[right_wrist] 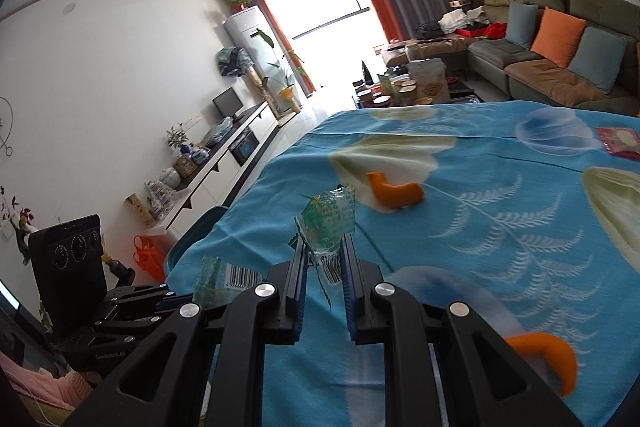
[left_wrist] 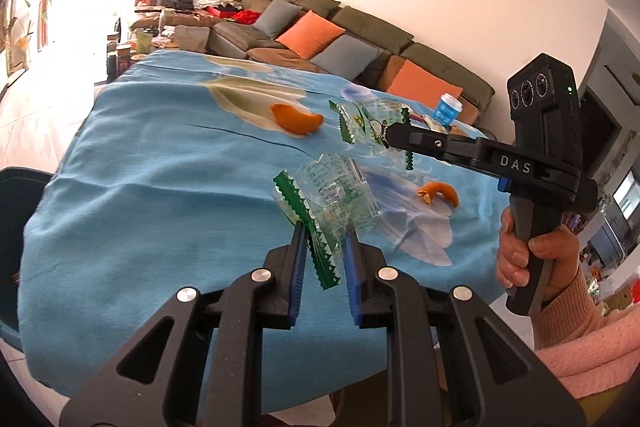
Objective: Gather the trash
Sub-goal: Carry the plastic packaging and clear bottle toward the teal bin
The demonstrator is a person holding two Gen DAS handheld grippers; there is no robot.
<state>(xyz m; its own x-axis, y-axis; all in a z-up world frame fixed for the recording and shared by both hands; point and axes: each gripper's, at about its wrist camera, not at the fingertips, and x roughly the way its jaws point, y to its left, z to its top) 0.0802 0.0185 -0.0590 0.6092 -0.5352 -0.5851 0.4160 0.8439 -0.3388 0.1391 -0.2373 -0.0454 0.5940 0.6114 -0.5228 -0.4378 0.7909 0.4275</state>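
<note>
In the left wrist view my left gripper (left_wrist: 326,233) is shut on a crumpled clear wrapper with green zigzag edges (left_wrist: 332,203), held just above the blue flowered tablecloth (left_wrist: 160,187). A hand in a pink sleeve (left_wrist: 536,259) holds my right gripper (left_wrist: 394,137), which is shut on a second clear green wrapper (left_wrist: 366,121). In the right wrist view that right gripper (right_wrist: 324,243) pinches its wrapper (right_wrist: 330,221) upright. The left gripper (right_wrist: 176,301) shows at the lower left with its barcode wrapper (right_wrist: 218,281). Two orange peels (left_wrist: 298,119) (left_wrist: 440,193) lie on the cloth.
A blue-and-white cup (left_wrist: 448,109) and a red packet (right_wrist: 618,143) sit at the table's far side. A dark bin or chair (left_wrist: 18,219) stands off the table's left edge. A sofa with cushions (left_wrist: 360,27) lines the wall beyond.
</note>
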